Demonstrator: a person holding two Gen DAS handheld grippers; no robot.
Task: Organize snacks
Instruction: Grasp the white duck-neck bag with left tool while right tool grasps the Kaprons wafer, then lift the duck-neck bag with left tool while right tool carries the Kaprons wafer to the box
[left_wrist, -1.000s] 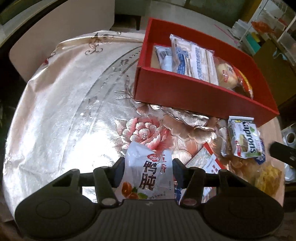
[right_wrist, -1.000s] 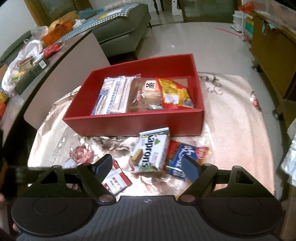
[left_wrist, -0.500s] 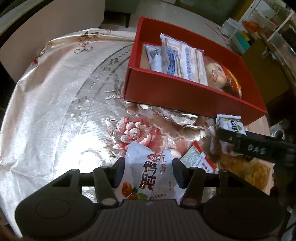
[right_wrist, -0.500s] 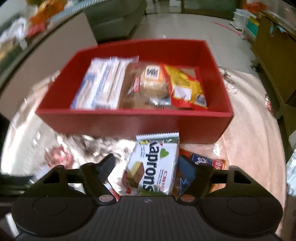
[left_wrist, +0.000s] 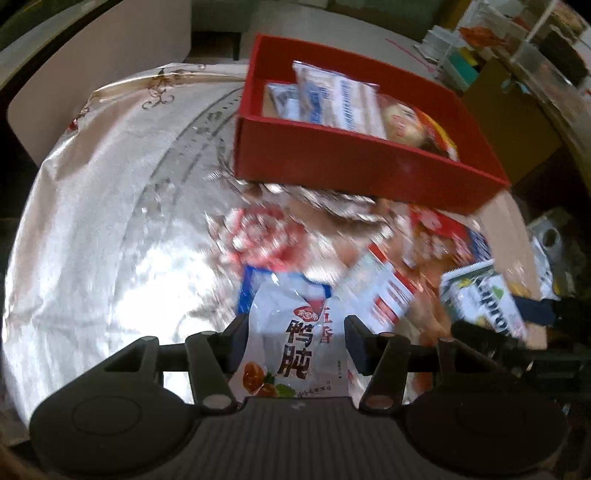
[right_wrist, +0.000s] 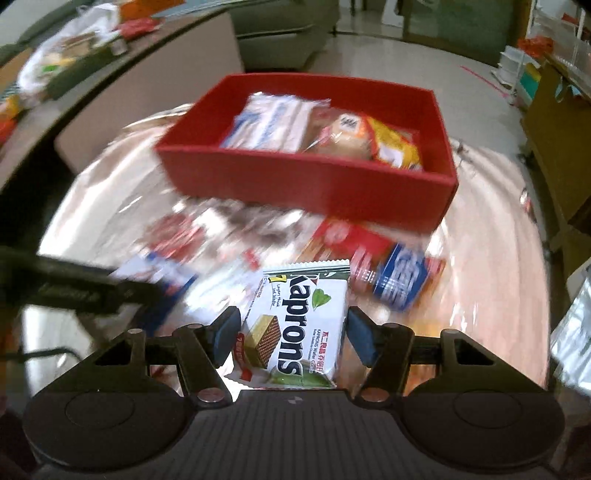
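My left gripper (left_wrist: 295, 336) is shut on a white duck-gizzard snack bag (left_wrist: 295, 343) and holds it above the table. My right gripper (right_wrist: 290, 332) is shut on a white and green Kaprons wafer pack (right_wrist: 301, 325), which also shows at the right of the left wrist view (left_wrist: 484, 302). A red box (left_wrist: 354, 158) stands at the far side of the table and holds several snack packs; it also shows in the right wrist view (right_wrist: 310, 184).
A red and white pack (left_wrist: 380, 291), a blue and white pack (left_wrist: 251, 284) and a red and blue pack (right_wrist: 399, 277) lie on the shiny flowered tablecloth (left_wrist: 110, 221) in front of the box. A wooden cabinet (right_wrist: 554, 122) stands at right.
Both grippers have lifted with their snacks. The right gripper closed in on the Kaprons pack and raised it. A blue and white pack now shows under the duck-gizzard bag.
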